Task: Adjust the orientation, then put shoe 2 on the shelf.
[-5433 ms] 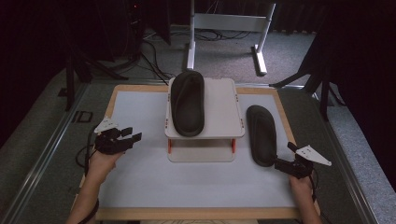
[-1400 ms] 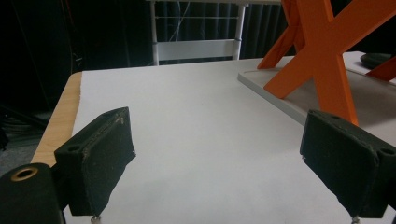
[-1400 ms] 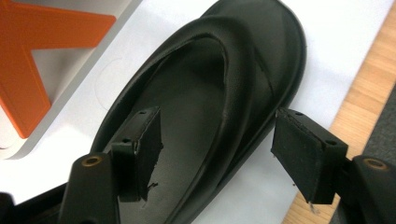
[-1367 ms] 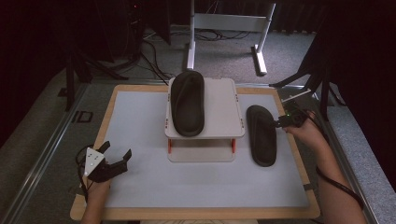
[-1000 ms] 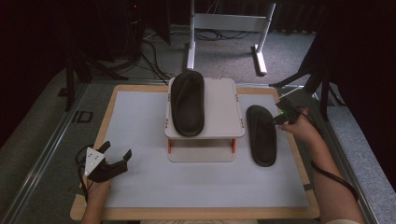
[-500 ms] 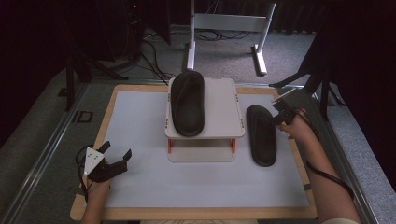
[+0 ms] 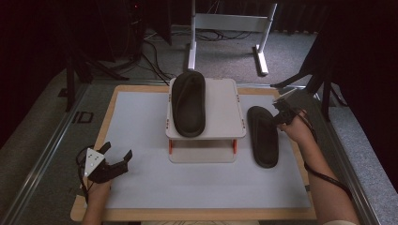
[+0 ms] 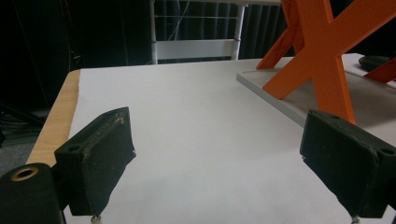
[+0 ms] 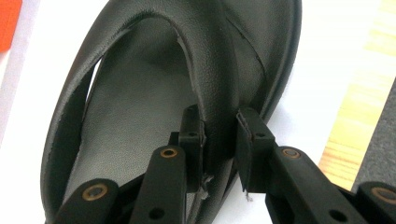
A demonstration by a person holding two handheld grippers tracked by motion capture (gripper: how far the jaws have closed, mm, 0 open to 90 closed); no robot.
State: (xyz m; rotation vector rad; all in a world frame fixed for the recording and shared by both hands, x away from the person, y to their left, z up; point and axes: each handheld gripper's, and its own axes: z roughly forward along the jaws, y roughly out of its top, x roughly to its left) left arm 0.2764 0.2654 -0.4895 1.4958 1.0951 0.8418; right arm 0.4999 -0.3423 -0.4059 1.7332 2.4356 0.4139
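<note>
Black leather-look sandal flat on white worktop, just right of raised stand, long axis running away from us. Our right tongs at its far end, jaws either side of strap, nearly closed; firm grip we cannot confirm. Second sandal on stand top. Our left tongs released, well apart at near-left corner. Stand edge beside sandal likely crowds any lift leftward.

The black sandal looked like matt, faintly grained leather or rubber. The gripper pads appeared rough, dense foam. The table had a pale wood rim under smooth matt white sheet; the stand's legs were glossy orange plastic
</note>
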